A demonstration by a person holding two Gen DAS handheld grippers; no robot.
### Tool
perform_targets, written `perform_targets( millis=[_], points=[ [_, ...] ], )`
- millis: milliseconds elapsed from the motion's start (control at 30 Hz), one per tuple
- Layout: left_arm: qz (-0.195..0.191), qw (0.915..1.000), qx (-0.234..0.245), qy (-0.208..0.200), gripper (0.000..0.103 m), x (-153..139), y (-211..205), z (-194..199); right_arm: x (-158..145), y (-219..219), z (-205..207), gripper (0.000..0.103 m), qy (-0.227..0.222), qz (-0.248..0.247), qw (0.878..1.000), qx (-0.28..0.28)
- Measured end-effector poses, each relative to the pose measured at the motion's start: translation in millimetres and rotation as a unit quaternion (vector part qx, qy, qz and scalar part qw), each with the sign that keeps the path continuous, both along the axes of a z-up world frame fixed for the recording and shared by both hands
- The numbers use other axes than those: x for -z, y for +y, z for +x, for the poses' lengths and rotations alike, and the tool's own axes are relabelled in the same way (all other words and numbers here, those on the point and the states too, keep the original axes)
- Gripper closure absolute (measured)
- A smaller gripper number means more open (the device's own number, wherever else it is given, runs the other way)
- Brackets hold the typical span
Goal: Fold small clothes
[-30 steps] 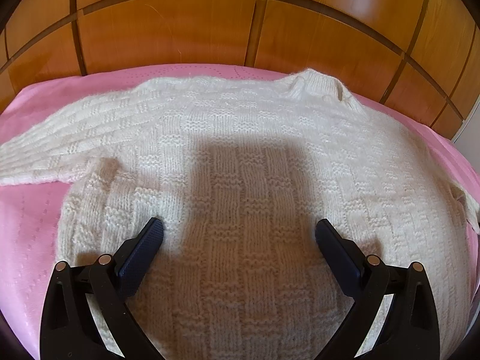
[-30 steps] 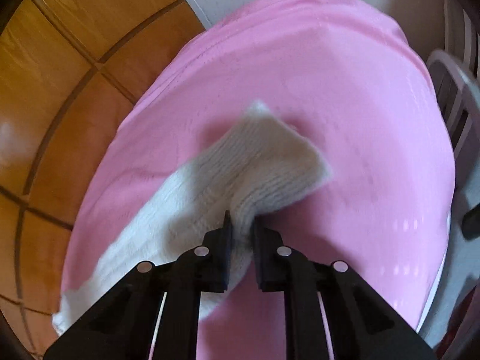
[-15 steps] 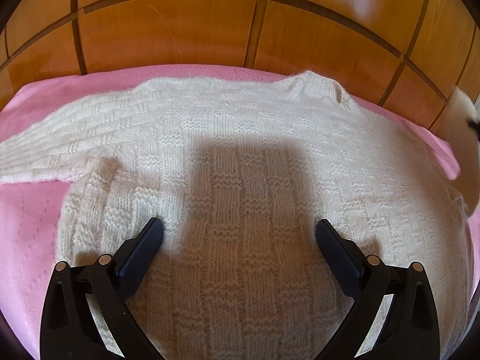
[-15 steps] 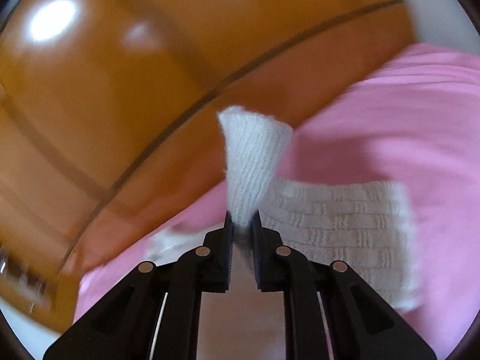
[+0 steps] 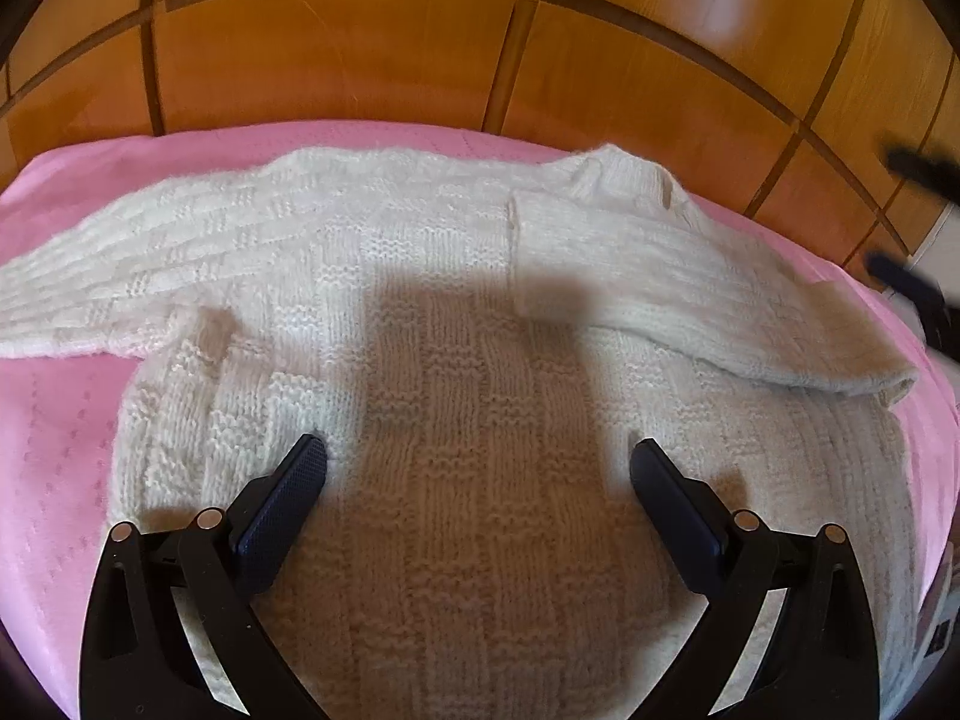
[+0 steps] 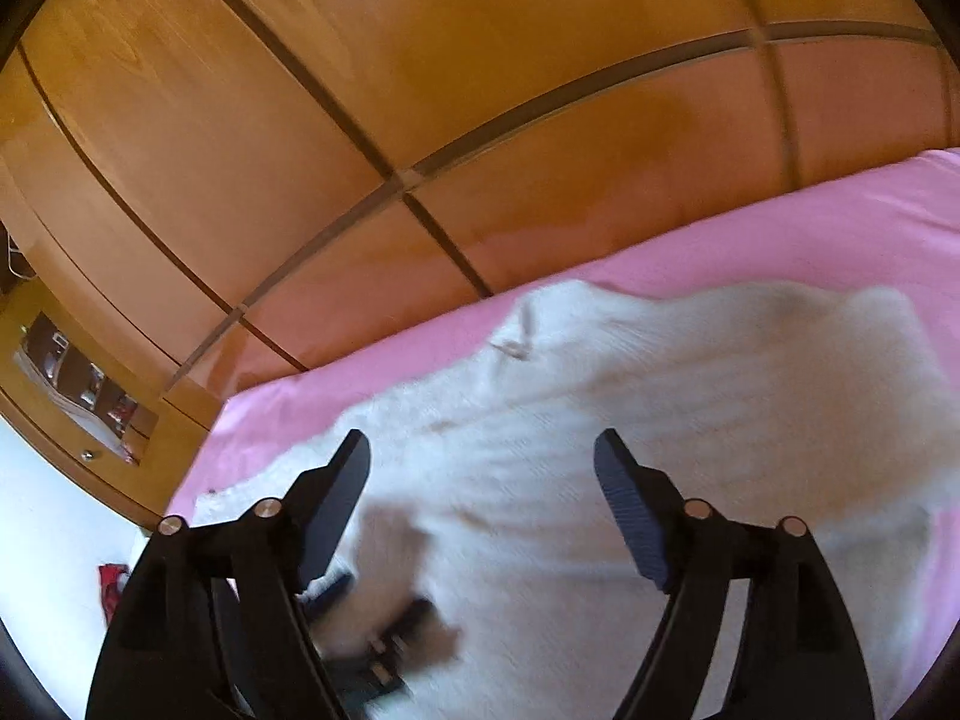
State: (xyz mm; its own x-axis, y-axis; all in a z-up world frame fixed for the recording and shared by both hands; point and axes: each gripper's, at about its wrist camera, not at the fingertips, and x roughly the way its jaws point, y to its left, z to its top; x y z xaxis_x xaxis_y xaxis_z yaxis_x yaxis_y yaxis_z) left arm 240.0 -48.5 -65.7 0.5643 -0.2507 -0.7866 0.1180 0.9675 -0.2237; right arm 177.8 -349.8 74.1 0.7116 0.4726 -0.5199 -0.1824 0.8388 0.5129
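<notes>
The cream basket-weave knitted sweater (image 5: 468,396) lies flat on the pink bedspread (image 5: 54,456) before the wooden panelled headboard (image 5: 336,54), one sleeve (image 5: 690,294) folded across its chest. The left gripper (image 5: 478,462) rests spread wide on the knit, holding nothing. The right gripper (image 6: 482,450), above the sweater, is opening, nothing between its jaws.
</notes>
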Motion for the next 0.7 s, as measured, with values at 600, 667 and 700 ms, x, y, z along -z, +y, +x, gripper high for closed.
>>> perform_targets(
  millis=[600,667,700],
  points=[
    [-0.145,0.9874,0.033,0.054,0.100,-42,-17,68,65,-123,-43,0.010,0.047,0.078,0.992,0.090],
    [-0.161,0.9864,0.023,0.027,0.101,-64,-6,68,63,-126,-25,0.010,0.042,0.072,0.992,0.090],
    [-0.161,0.9868,0.016,0.013,0.103,-73,1,67,62,-128,-17,0.010,0.037,0.069,0.992,0.095]
  ],
)
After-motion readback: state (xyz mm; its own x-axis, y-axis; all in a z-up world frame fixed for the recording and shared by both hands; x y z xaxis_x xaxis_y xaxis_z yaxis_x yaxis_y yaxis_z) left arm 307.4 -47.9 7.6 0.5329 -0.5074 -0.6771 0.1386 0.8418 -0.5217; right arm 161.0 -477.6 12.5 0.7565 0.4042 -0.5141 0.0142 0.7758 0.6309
